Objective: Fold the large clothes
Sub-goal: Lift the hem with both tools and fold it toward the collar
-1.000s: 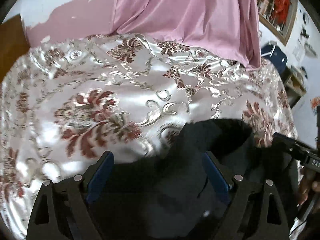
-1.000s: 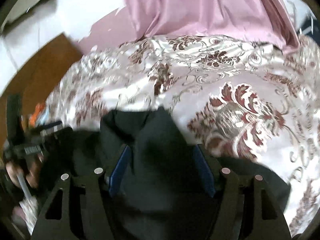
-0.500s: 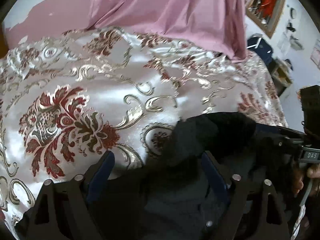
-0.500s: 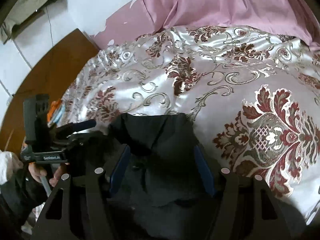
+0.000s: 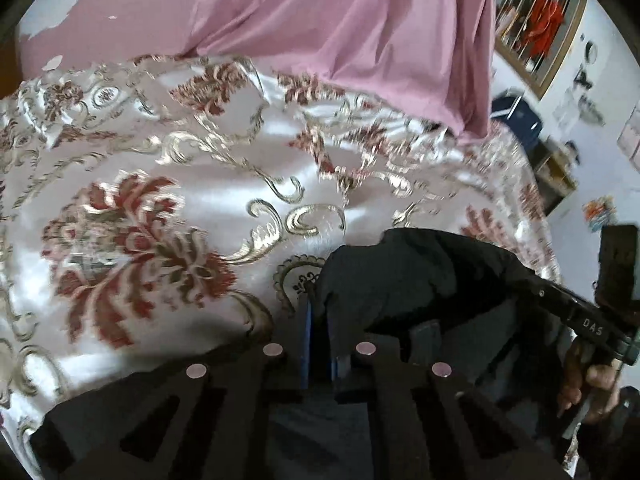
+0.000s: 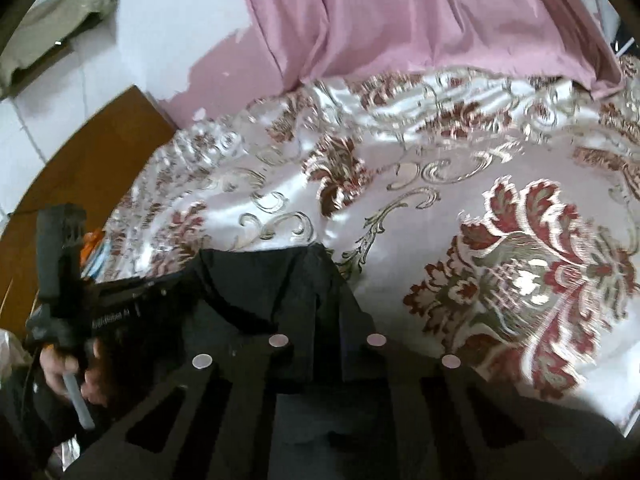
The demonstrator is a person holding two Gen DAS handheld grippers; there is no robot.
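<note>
The left tool (image 5: pixel 320 332) has its two fingers drawn together, pinching a fold of the black garment (image 5: pixel 420 280) between the blue pads (image 5: pixel 306 344). The cloth rises out of the grip and bunches forward and to the right of it, lying on the satin bedspread (image 5: pixel 160 184), which is patterned with red and gold flowers. The right tool (image 6: pixel 326 320) is likewise closed down on the same black garment (image 6: pixel 280 288): a flat fold runs up between its fingers and spreads ahead of them and off to the left, its front edge resting on the bedspread (image 6: pixel 500 200). In each view the other tool shows at the side, held in a hand (image 5: pixel 592 384), with the dark cloth stretching between the two. The garment sits at the near edge of the bed, directly in front of and under both tools. Beyond the bedspread a pink curtain (image 5: pixel 360 32) hangs down to its far edge. A brown wooden board (image 6: pixel 80 168) stands beside the bed on the left.
</note>
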